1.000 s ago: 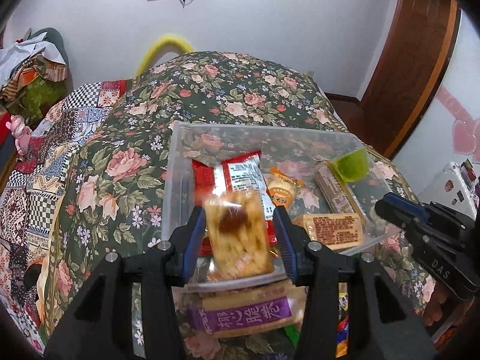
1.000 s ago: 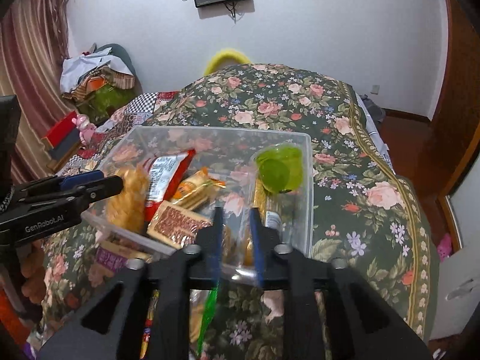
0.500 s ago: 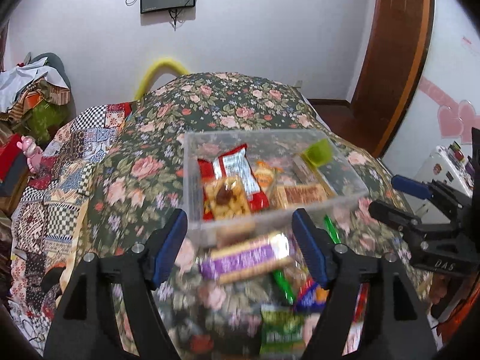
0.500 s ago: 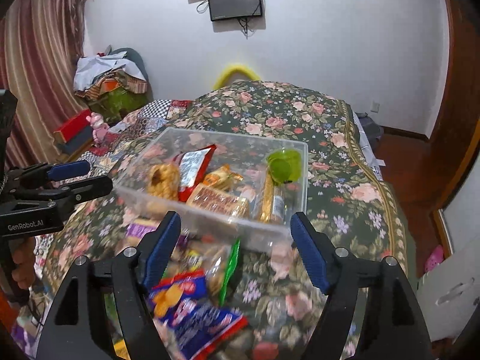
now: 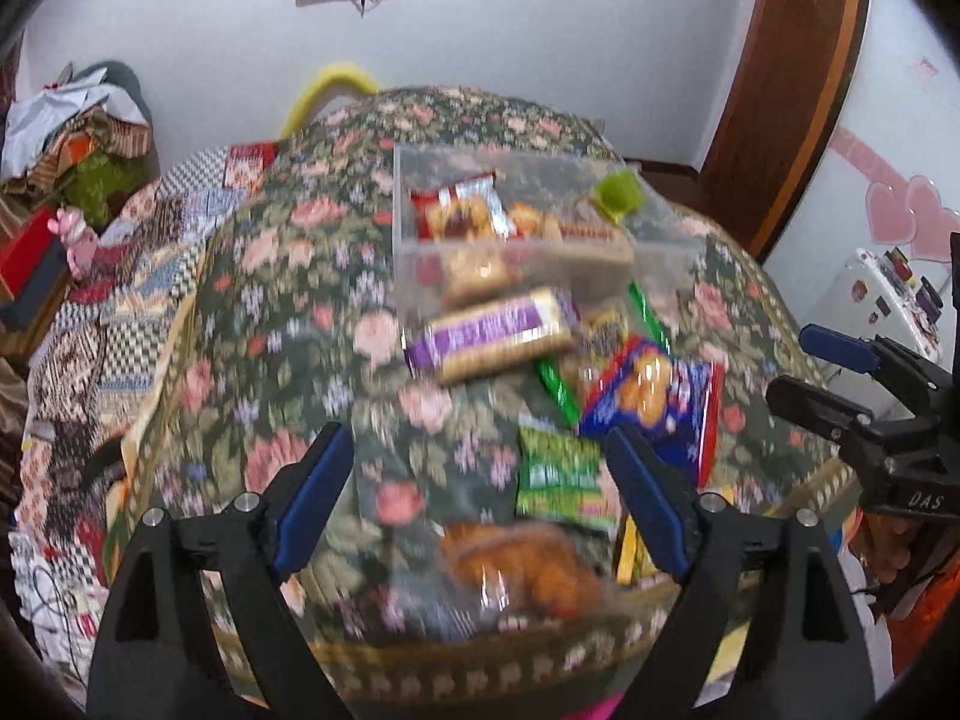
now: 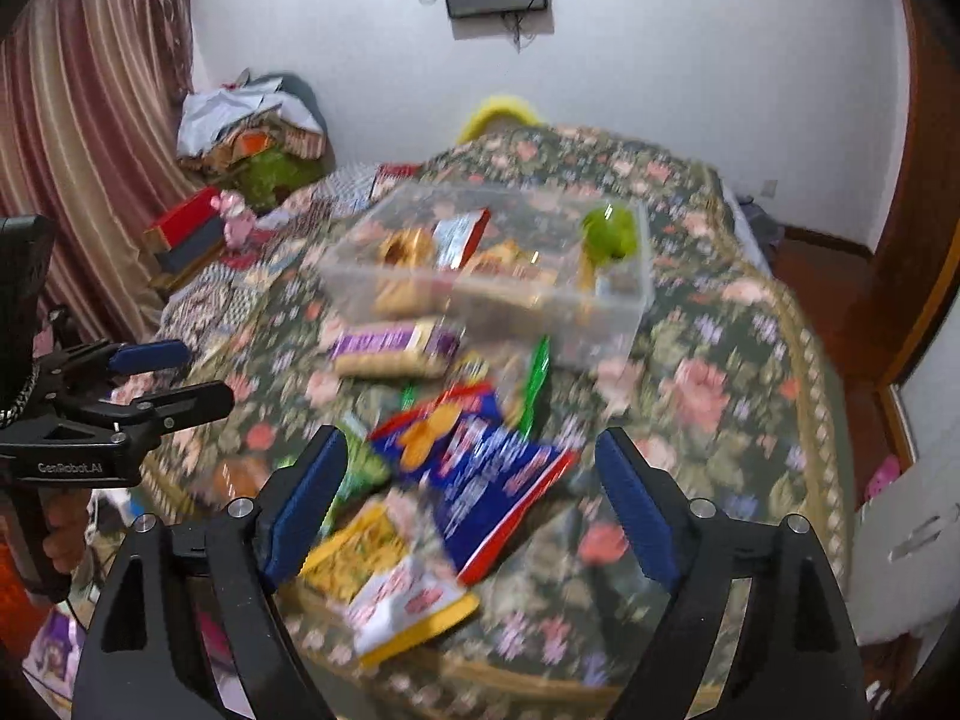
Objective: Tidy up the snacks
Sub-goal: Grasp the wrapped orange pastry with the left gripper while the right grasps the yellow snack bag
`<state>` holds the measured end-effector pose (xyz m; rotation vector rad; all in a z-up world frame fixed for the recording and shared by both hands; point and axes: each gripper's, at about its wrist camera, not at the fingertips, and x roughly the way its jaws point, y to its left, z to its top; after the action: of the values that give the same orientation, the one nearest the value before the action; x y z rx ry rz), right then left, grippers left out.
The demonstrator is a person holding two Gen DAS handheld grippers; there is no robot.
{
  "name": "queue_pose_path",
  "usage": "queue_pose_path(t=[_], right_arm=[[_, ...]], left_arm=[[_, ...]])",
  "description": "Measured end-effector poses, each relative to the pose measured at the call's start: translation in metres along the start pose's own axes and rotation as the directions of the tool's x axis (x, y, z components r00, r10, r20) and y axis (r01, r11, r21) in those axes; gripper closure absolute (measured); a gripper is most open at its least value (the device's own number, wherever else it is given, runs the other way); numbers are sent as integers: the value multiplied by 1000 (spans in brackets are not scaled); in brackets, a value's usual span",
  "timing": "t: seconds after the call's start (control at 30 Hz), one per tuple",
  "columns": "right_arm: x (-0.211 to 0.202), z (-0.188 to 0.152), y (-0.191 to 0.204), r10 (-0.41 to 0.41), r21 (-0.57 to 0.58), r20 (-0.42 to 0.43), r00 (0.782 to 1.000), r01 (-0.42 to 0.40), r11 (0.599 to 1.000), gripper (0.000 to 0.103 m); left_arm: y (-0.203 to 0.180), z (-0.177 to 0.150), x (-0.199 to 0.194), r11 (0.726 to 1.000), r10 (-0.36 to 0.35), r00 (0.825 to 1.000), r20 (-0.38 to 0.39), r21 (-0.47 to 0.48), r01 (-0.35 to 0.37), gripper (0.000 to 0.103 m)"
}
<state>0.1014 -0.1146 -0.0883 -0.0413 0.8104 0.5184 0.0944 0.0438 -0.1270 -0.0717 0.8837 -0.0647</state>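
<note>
packets loose on floral bedspread [image 5: 270, 360] before clear bin [image 5: 540, 252], which is part filled. left gripper [image 5: 480, 504] and right gripper [image 6: 468, 504] both spread wide, empty. blue packet [image 6: 492, 480] judged light, crinkly, slippery; take by a sealed edge. bed edge near; room above is free.

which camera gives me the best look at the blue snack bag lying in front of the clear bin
The right wrist view: the blue snack bag lies near and unobstructed, though blurred. In the left wrist view the same bag sits off to the right, smaller.
</note>
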Motion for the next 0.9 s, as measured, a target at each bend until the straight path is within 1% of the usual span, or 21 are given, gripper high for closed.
queue_pose_path(t=[0.1, 0.27, 0.43, 0.57, 0.63, 0.73, 0.77, 0.8, 0.83, 0.87, 0.9], right_arm=[[7, -16, 8, 15, -1, -43, 999, -15, 1000, 20], [22, -37, 20, 29, -26, -113, 993, -32, 999, 20], [38, -50, 30, 47, -51, -184, 982, -57, 997, 20], [48, -58, 31, 56, -42, -217, 975, -67, 997, 20], [52, -59, 30, 76, -28, -224, 972, -84, 996, 20], [58, -60, 30, 86, -18, -240, 967, -93, 995, 19], [59, -61, 32, 79, -31, -240, 967, -89, 996, 20], [59, -61, 33, 76, -35, -236, 969, -87, 996, 20], [60, -62, 33, 74, -40, -236, 969, -86, 996, 24], [59, -62, 34, 77, -42, -235, 969, -89, 995, 28], [59, -62, 34, 81, -41, -233, 969, -93, 995, 39]], left_arm=[[-2, -13, 7, 1000, -2, 999, -35, -4, 2, 16], [-5, -31, 29, 1000, 19, 996, -90, 4, -19, 16], [-5, -44, 47, 1000, -17, 989, -146, 5, 18, 15], [-3, -52, 57, 1000, -31, 985, -172, -1, 31, 14], [-1, -57, 63, 999, -39, 981, -188, -13, 37, 14], [-2, -62, 66, 1000, -28, 985, -170, -8, 27, 15], [-4, -63, 65, 1000, -19, 987, -159, 2, 20, 16], [-5, -64, 64, 1000, -15, 989, -150, 8, 16, 21], [-6, -66, 63, 1000, -10, 990, -142, 16, 12, 27], [-6, -67, 62, 1000, -10, 991, -134, 22, 14, 30], [-6, -68, 60, 1000, -13, 992, -128, 24, 16, 38]])
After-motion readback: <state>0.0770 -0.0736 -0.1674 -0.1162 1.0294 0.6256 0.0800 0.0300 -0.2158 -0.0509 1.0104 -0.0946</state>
